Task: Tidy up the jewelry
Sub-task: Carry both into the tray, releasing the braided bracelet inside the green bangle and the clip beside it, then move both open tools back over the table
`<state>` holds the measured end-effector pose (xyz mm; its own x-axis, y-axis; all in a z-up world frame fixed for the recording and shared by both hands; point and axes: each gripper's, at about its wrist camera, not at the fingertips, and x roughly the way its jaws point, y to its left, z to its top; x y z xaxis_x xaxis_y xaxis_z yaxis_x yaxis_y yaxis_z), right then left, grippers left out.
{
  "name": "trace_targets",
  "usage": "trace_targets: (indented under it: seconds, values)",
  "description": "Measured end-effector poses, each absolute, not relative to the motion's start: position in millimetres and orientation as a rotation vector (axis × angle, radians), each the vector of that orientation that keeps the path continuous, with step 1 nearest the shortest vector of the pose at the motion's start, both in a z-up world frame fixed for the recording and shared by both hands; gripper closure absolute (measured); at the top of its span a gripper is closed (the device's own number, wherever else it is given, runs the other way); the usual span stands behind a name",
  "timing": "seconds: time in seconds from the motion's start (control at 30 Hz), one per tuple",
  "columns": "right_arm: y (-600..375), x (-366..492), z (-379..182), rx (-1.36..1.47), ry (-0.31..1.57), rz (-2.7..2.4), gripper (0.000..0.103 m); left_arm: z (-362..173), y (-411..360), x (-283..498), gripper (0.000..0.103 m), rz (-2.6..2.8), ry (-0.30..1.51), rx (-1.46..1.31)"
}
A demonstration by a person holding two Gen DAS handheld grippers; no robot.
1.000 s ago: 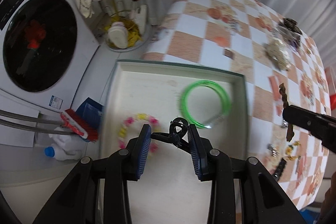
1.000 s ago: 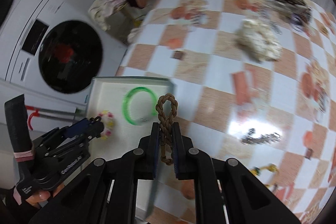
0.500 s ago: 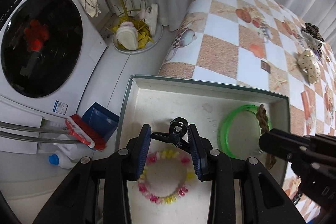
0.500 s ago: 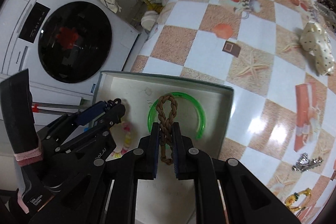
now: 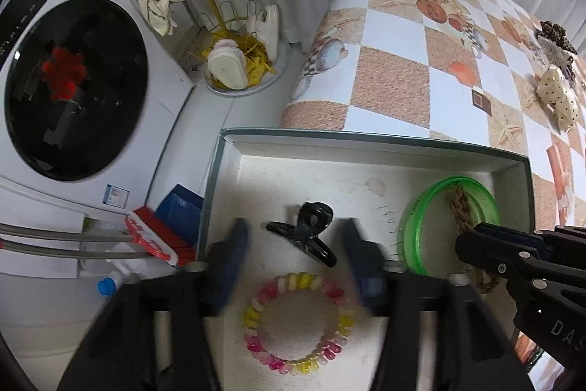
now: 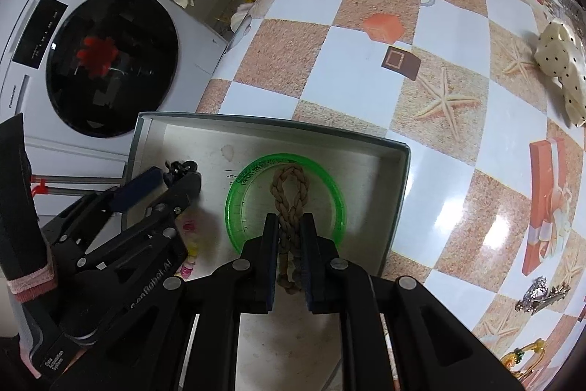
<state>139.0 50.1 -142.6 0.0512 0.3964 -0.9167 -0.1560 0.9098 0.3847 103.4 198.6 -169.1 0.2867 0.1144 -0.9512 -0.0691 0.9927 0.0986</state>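
At the far left we see a white washing machine (image 5: 73,87) with its dark round door, and beside it a red brush (image 5: 157,240) on the floor. Next comes the shallow box (image 5: 366,138), its near-left part under our left gripper (image 5: 296,255). That gripper's jaws are opening, their blue pads blurred, and the black hair claw (image 5: 304,231) lies loose on the box floor between them, touched by neither pad. Just nearer to us than the claw lies the pink and yellow coil bracelet (image 5: 296,321), flat in the same box.

Moving right, the green bangle (image 6: 285,200) sits in the box's right part. Our right gripper (image 6: 289,237) is clamped on the brown braided cord (image 6: 289,193), whose looped end hangs over the inside of the bangle; whether the loop touches the box floor we cannot tell from this angle.

Further right, the checked tablecloth (image 6: 329,87) carries a cream polka-dot bow (image 6: 560,61) near its far edge, a silver clip (image 6: 538,294) and a gold piece (image 6: 523,354) closer in.
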Motion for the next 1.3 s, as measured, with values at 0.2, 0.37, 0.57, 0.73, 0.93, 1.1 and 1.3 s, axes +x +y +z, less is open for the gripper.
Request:
trace_targets:
  seconds: [0.2, 0.37, 0.57, 0.73, 0.93, 1.1, 1.3]
  values:
    - [52.0, 138.4, -140.7, 0.197, 1.466, 0.424, 0.086, -168.1, 198.3, 100.9, 0.039, 0.129, 1.282, 0.047]
    - [46.4, 134.9, -133.3, 0.224, 1.442, 0.422, 0.063, -164.8, 200.3, 98.5, 0.039, 0.136, 1.284, 0.037]
    - [35.4, 134.2, -115.8, 0.285, 1.406, 0.414, 0.057, -156.5, 198.9, 96.8, 0.007, 0.139, 1.266, 0.035]
    - [21.4, 128.3, -98.6, 0.315, 1.378, 0.404, 0.052, -150.4, 190.0, 94.7, 0.007, 0.13, 1.266, 0.054]
    - [-3.8, 117.9, -85.8, 0.34, 1.362, 0.379, 0.039, -137.7, 175.8, 87.4, 0.0, 0.092, 1.257, 0.072]
    - [-37.8, 102.8, -78.4, 0.387, 1.349, 0.323, 0.018, -125.5, 155.0, 78.8, 0.0, 0.04, 1.252, 0.11]
    - [-89.0, 81.9, -75.2, 0.464, 1.332, 0.222, 0.015, -110.7, 110.8, 67.7, 0.0, -0.054, 1.243, 0.192]
